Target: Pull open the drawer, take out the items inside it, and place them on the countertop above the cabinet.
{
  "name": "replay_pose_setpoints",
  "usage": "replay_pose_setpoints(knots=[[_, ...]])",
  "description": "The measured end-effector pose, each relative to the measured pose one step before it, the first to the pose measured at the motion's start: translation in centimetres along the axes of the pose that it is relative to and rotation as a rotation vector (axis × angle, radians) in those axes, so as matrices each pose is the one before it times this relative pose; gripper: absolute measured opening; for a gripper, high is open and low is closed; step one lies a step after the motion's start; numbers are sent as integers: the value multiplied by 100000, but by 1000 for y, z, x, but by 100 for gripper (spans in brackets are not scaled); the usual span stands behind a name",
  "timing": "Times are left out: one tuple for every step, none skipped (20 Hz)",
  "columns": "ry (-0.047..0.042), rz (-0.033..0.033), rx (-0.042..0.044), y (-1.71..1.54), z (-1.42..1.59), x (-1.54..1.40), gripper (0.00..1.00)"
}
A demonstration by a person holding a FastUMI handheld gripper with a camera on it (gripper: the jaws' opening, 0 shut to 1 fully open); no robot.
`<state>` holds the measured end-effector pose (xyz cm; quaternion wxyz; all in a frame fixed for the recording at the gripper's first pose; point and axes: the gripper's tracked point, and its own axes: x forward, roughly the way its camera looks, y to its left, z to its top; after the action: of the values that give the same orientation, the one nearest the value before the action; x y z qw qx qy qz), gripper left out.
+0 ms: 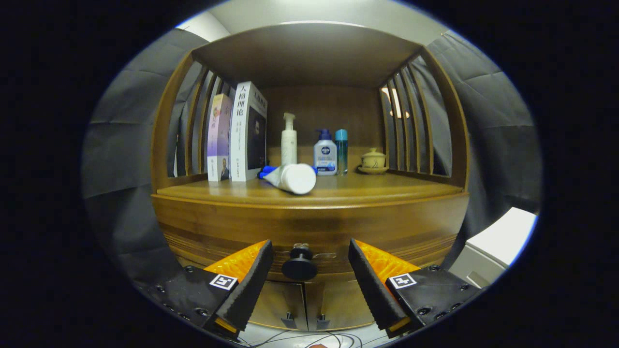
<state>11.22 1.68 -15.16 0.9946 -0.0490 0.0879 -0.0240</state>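
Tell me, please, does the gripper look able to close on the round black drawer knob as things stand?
Probably yes. The gripper is open, and the round black drawer knob sits between its fingers with a gap on each side. Nothing stands in the way, and the wooden drawer front behind it looks shut.

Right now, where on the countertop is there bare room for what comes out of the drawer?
Bare wood lies along the front right, between the lying tube and the cup. The left is crowded by books, the back middle by bottles. The claw is open around the drawer knob.
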Motion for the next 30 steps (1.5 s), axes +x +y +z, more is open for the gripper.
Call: replay_pose_setpoints(knots=[[-1468,700,197,-197,922,-912,98],[-1129,899,220,-111,853,-837,98],[-1125,508,-20,-185,944,-865,98],[-909,410,-286,-227,895,-917,98],[-1072,425,-176,-164,922,-881,98],[-1551,469,-163,-138,994,-806,98],[-1481,406,-406,-195,943,-812,98],[-1381,191,-246,-222,901,-828,98],[-1050,206,32,-206,744,-778,98],[-1033,105,359,-139,764,-864,98],[-1001,76,809,-243,733,-750,98],[-1244,634,1566,-66,664,-786,98],[-1449,540,1153,-50,604,-566,98],[-1625,-21,391,-207,653,-694,98],[-1372,-260,124,-284,596,-577,97],[-549,-167,-107,-168,368,-541,97],[93,-74,181,101,225,-507,98],[552,-96,345,-85,-4,-308,98],[213,-213,197,-143,-37,-187,98],[-184,-261,33,-93,89,-198,98],[326,22,-273,-72,-145,-207,98],[349,68,-290,-28,-152,-90,98],[504,58,-349,-47,-216,-77,98],[775,354,-224,-41,-251,-85,98],[377,885,96,126,-114,0,98],[508,698,-429,149,-106,41,98],[399,226,-799,-14,-164,-5,98],[232,106,-582,-37,-26,6,98],[36,408,109,168,4,-56,98],[-230,368,429,134,116,-2,98]])
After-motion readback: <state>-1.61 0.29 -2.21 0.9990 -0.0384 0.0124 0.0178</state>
